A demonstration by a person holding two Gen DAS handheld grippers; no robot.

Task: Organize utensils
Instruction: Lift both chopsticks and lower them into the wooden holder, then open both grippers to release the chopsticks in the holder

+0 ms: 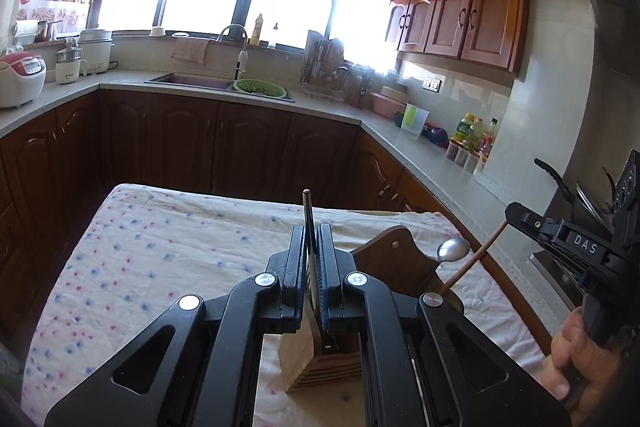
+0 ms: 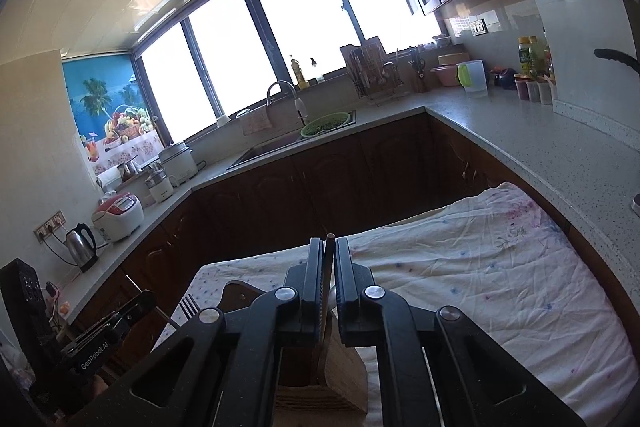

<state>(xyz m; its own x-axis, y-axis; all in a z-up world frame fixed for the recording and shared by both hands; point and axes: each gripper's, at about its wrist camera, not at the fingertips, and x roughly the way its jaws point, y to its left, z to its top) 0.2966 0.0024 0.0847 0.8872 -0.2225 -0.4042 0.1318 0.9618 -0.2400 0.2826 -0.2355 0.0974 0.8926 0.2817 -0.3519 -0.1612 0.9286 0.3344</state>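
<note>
1. Left wrist view: the left tongs point(image 1: 313, 259) were clamped narrow on a thin metal utensil handle point(image 1: 307, 211), which stood upright between the pads with its tip above them. Which utensil it was could not be told; the working end was hidden.
2. Same view: a wooden utensil holder point(image 1: 298, 359) sat on the cloth-covered worktop point(image 1: 140, 251) directly below the tongs. A spoon point(image 1: 452, 250) and a wooden stick point(image 1: 476, 259), likely a chopstick, rose from its right side, the stick running up into the right tongs point(image 1: 510, 213) held in a person's hand point(image 1: 576, 359).
3. Right wrist view: the right tongs point(image 2: 329, 267) were closed narrow on a slim brown stick point(image 2: 330, 255); the wooden holder point(image 2: 340, 375) lay below. A fork point(image 2: 190, 307) showed at lower left, near the left tongs point(image 2: 136, 301).
4. Handling judgement: both pieces looked light, stiff and slim. The metal handle was probably slippery and liable to swivel in the pads; a grip at mid-handle, kept upright, should guide it into a slot.
5. Judgement: the wooden stick was less slippery, but a grip near one end could let it pivot.
</note>
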